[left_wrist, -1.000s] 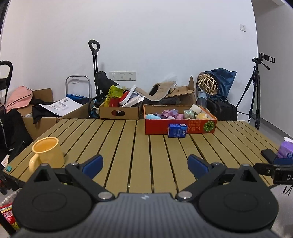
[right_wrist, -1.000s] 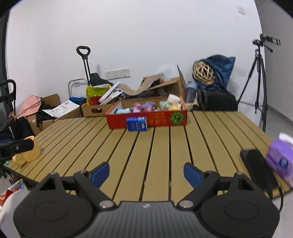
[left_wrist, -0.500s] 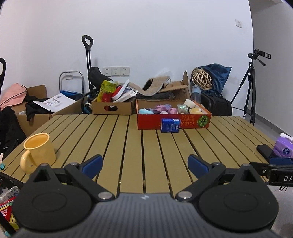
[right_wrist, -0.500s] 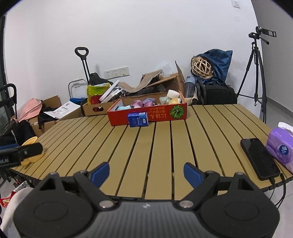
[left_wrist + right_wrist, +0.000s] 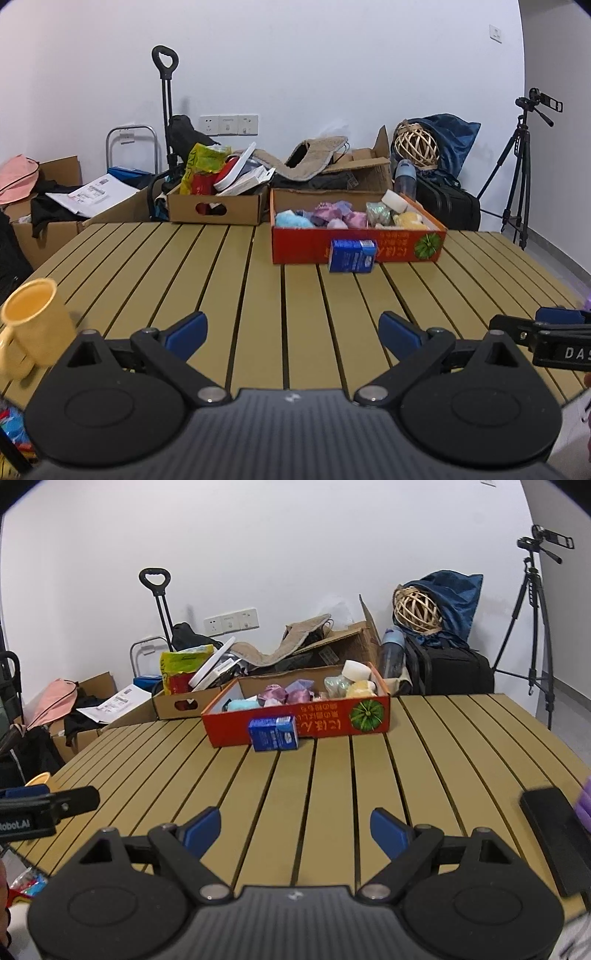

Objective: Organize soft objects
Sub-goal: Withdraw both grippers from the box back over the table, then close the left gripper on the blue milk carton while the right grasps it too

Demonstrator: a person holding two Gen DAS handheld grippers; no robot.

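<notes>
A red cardboard box [image 5: 391, 248] [image 5: 325, 720] stands at the far side of the slatted table, filled with several soft pastel objects [image 5: 332, 216] [image 5: 291, 694]. A small blue packet [image 5: 352, 255] [image 5: 274, 733] lies on the table against the box's front wall. My left gripper [image 5: 291, 328] hovers over the near table, open, nothing between its blue pads. My right gripper [image 5: 295, 827] is likewise open and empty, well short of the packet. Each gripper's finger shows at the edge of the other's view.
A yellow mug [image 5: 35, 325] stands at the table's near left edge. A black phone [image 5: 554, 834] and a purple tissue pack [image 5: 583, 805] lie at the near right edge. A brown box [image 5: 218, 206] of oddments, bags and a tripod [image 5: 517, 162] stand behind the table.
Both grippers have moved forward over the table toward the red box, which now looks larger. The mug and the phone have slid toward the frame edges. Jaws stay equally wide.
</notes>
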